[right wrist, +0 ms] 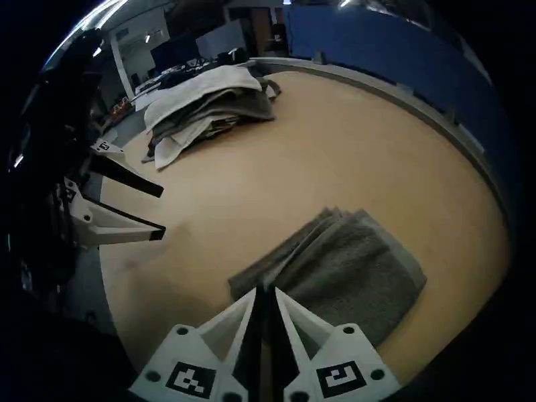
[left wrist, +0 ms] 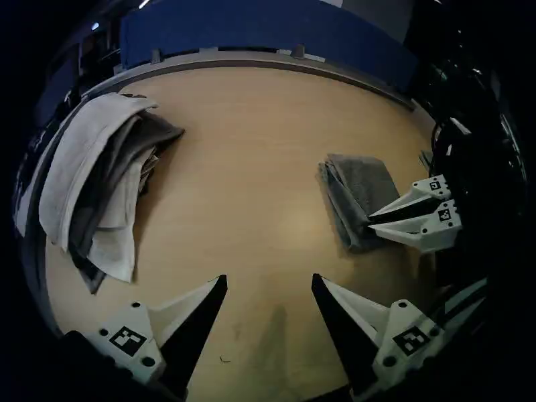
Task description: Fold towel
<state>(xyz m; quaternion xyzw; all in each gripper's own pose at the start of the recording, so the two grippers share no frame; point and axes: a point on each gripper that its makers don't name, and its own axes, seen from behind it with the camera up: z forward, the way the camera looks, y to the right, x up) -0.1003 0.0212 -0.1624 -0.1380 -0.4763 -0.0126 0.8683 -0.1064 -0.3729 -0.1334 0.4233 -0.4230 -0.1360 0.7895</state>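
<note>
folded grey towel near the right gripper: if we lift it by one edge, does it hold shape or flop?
Probably flops: the folded grey towel looks like soft cloth, and its stacked layers fan loose along one edge, so a one-edge lift would likely unfold it. Pushed, it may bunch rather than slide cleanly on the wooden table. Lying flat, it shouldn't roll.

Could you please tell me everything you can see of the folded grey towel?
The folded grey towel is a thick, terry-looking cloth, folded into a compact rectangle of several layers whose stacked edges show along one side. It lies flat on the wooden table, apart from the pile of towels farther off. The right gripper, fingers together, has its tips at the towel's near edge; whether they pinch it cannot be told.
</note>
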